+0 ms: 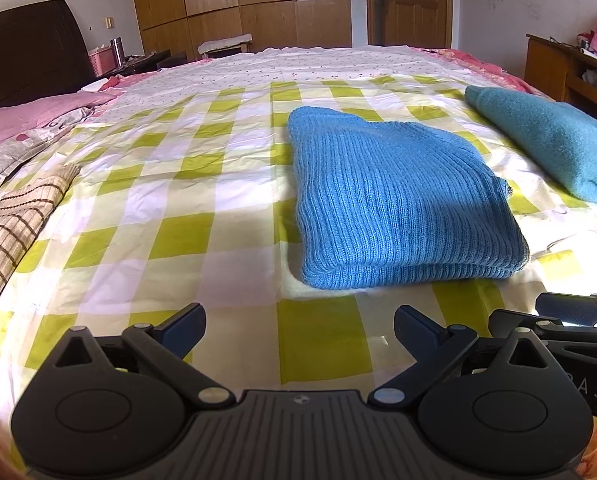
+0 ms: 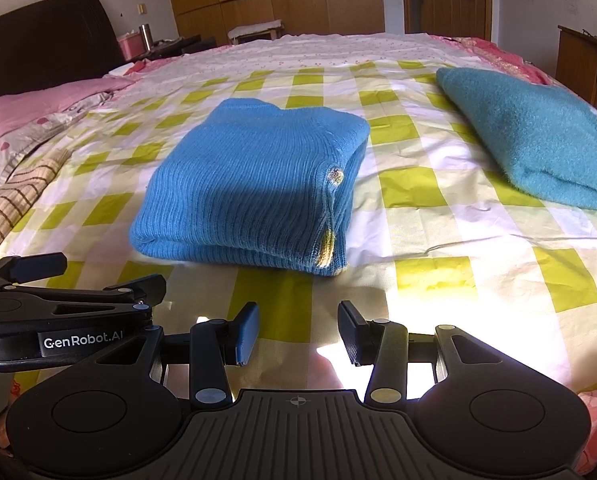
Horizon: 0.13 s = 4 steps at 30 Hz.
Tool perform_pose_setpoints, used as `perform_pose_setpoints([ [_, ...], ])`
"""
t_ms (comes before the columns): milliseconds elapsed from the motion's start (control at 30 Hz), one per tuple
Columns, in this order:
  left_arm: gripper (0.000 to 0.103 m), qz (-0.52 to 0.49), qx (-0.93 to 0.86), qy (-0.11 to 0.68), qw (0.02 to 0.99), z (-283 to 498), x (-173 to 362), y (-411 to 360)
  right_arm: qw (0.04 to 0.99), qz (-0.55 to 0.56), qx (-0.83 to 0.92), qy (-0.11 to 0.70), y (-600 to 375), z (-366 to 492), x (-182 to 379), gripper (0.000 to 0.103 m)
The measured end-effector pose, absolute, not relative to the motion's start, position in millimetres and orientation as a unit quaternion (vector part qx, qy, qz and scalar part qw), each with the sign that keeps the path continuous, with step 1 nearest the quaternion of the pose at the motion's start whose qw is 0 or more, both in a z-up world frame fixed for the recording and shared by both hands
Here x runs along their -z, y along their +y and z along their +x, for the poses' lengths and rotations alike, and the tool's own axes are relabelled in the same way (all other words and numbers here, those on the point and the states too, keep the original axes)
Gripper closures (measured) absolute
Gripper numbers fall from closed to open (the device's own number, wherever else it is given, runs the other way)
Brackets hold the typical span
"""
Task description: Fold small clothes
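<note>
Blue knit sweater (image 2: 250, 184) folded, ahead of both grippers; left gripper (image 1: 298, 330) wide open, right gripper (image 2: 298, 330) part-open, both empty. Next: approach low, pinch all layers.

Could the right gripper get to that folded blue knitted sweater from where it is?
Probably yes. The right gripper has its fingers open and empty, and the blue sweater lies ahead on the checked sheet with only bare sheet between them.

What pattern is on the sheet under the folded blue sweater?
The sheet has a lime-green, cream and white check; the right wrist view shows it best around the blue sweater.
</note>
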<state>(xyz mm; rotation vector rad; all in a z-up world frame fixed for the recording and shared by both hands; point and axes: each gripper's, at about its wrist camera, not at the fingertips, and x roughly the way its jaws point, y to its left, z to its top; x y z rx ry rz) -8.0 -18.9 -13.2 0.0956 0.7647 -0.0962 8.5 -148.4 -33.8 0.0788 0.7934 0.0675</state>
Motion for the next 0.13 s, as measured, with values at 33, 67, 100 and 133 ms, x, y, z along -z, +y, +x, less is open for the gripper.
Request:
perform_pose_setpoints([
  [33,0.0,0.047,0.047,0.373,0.926,-7.9,13.2,-18.8,0.921,0.038,-0.033,0.386,-148.4,8.6,33.8,0.06],
  [67,0.0,0.047,0.047,0.373,0.926,-8.1,13.2,-18.9,0.921,0.038,-0.033,0.386,-148.4,8.6,33.8,0.06],
  [100,0.0,0.047,0.047,0.373,0.925,-7.8,13.3,-18.6,0.921,0.039,-0.033,0.386,-148.5,8.6,33.8,0.06],
  [133,0.0,0.046,0.047,0.373,0.925,-7.8,13.3,-18.6,0.921,0.039,-0.033,0.387,-148.4,8.5,34.1,0.06],
])
